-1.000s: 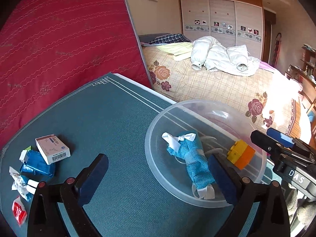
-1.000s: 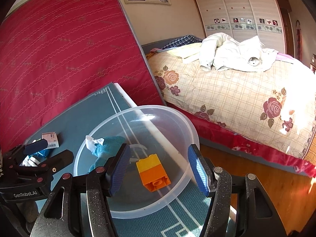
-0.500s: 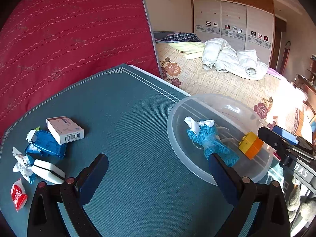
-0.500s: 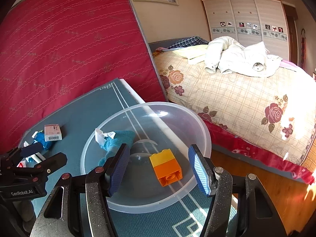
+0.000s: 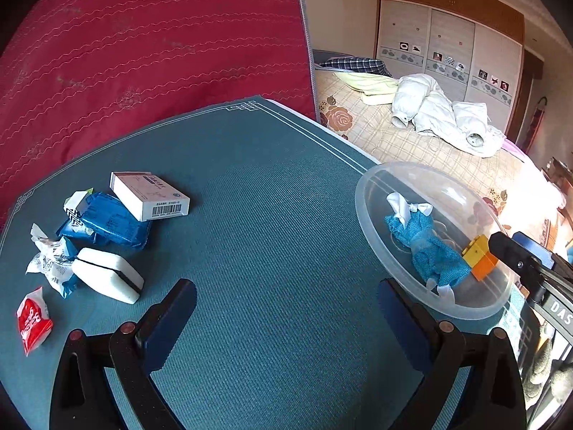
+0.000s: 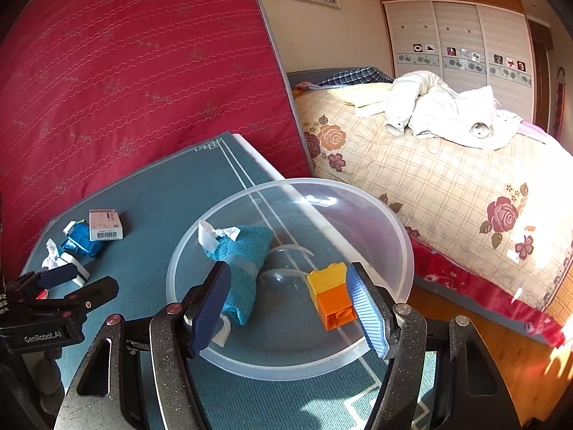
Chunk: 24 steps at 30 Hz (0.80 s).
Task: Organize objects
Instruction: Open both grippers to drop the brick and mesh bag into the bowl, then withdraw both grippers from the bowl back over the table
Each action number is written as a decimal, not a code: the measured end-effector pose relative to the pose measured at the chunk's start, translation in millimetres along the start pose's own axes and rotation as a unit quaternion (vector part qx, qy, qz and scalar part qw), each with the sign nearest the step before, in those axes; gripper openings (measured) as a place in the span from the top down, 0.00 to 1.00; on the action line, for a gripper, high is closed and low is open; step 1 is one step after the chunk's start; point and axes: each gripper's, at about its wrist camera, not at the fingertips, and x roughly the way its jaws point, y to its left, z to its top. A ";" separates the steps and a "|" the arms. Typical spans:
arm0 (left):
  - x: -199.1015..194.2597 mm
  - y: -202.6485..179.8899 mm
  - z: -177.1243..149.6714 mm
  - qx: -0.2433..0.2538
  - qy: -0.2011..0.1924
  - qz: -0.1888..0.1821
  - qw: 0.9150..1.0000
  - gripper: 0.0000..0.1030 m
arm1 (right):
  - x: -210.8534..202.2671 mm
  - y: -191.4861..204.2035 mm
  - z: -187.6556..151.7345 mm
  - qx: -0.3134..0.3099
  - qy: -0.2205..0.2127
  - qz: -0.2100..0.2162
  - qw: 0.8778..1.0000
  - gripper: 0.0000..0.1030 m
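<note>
The step in hand looks like fetching the next loose item for the clear bowl (image 6: 401, 236), which already holds a blue cloth pouch (image 6: 240, 261) and a yellow-and-orange brick (image 6: 331, 295). To do it well, the left tongs (image 5: 286, 322) should swing toward the pile at the desk's (image 5: 268, 197) left edge and take one piece cleanly; the white boxed item (image 5: 148, 197) leans on the blue packet (image 5: 111, 220), so I would approach it from above and close on its long sides to avoid dragging its neighbours. The left tongs hang wide open and empty over bare mat, the pile well to their left, the bowl just to their right. The right tongs (image 6: 286, 308) are also spread, gripping nothing, poised at the bowl's near rim with the brick beside the right finger (image 6: 365, 308).
</note>
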 end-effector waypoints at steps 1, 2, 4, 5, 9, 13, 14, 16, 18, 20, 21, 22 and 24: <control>-0.3 3.3 -0.9 -0.002 0.000 0.002 1.000 0.00 | -0.7 2.7 -0.2 -0.003 -0.001 0.000 1.000 0.34; -1.1 5.8 -2.1 -0.003 0.000 0.007 1.000 0.00 | -1.0 5.5 -0.2 -0.007 -0.001 0.001 1.000 0.34; -2.5 9.6 -4.2 -0.004 0.000 0.015 1.000 0.00 | -1.8 11.2 0.1 -0.013 -0.002 0.003 1.000 0.34; -3.2 12.3 -5.4 -0.005 0.000 0.018 1.000 0.00 | -2.1 13.4 -0.1 -0.016 -0.003 0.003 1.000 0.34; -5.3 24.4 -11.0 -0.014 0.002 0.027 1.000 0.00 | -3.8 27.8 -0.7 -0.035 -0.008 0.005 0.999 0.33; -6.7 38.8 -15.8 -0.027 0.004 0.035 0.999 0.00 | -2.8 40.9 -2.1 -0.049 -0.007 0.013 0.999 0.31; -7.2 42.7 -17.5 -0.030 0.005 0.038 0.999 0.00 | -2.5 44.1 -2.7 -0.052 -0.007 0.015 0.999 0.31; -8.0 50.4 -20.5 -0.037 0.006 0.043 0.998 0.00 | -1.6 50.3 -3.8 -0.058 -0.006 0.017 0.998 0.31; -8.7 57.6 -23.4 -0.045 0.009 0.047 0.998 0.00 | -0.8 56.3 -5.1 -0.063 -0.005 0.021 0.998 0.30; -9.6 65.0 -25.4 -0.053 0.010 0.051 0.997 0.00 | -0.8 63.3 -6.2 -0.070 -0.006 0.024 0.997 0.30; -10.3 68.3 -26.6 -0.057 0.010 0.053 0.997 0.00 | -1.0 66.6 -6.3 -0.073 -0.006 0.026 0.997 0.30; -11.3 72.2 -27.9 -0.060 0.010 0.054 0.997 0.00 | -1.2 70.2 -6.6 -0.076 -0.007 0.028 0.997 0.30; -13.0 79.1 -30.8 -0.068 0.011 0.057 0.996 0.00 | -2.0 78.9 -7.8 -0.083 -0.009 0.031 0.996 0.30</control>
